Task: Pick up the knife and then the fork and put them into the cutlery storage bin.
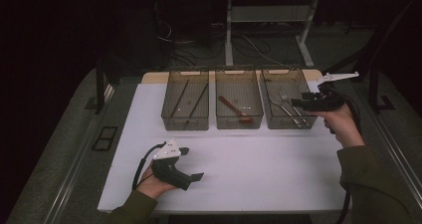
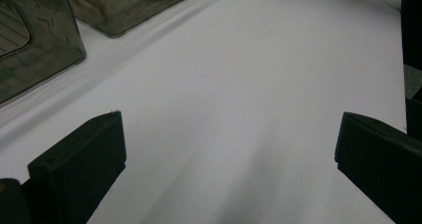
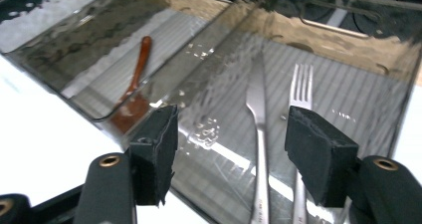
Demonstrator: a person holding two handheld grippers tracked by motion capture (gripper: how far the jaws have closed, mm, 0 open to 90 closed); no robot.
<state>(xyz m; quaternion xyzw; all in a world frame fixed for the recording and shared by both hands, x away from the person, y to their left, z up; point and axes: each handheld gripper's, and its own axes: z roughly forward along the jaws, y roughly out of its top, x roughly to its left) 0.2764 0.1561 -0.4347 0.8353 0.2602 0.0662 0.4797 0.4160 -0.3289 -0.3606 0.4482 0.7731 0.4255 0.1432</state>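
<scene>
Three smoky see-through bins stand in a row at the back of the white table (image 1: 249, 159). In the right bin (image 1: 287, 125) lie a silver knife (image 3: 259, 109) and a silver fork (image 3: 300, 89). My right gripper (image 1: 300, 103) hovers over that bin, held by a hand from the right. Its jaws (image 3: 231, 159) stand open above the knife and fork with nothing between the pads. My left gripper (image 1: 195, 176) rests low over the table's front left, open (image 2: 229, 154) and empty above bare white surface.
The middle bin (image 1: 239, 124) holds a red-brown spoon (image 1: 234, 108), also seen as the spoon (image 3: 134, 89) through the wall. The left bin (image 1: 185, 125) holds dark chopsticks (image 1: 189, 97). Desk legs and cables lie on the floor behind the table.
</scene>
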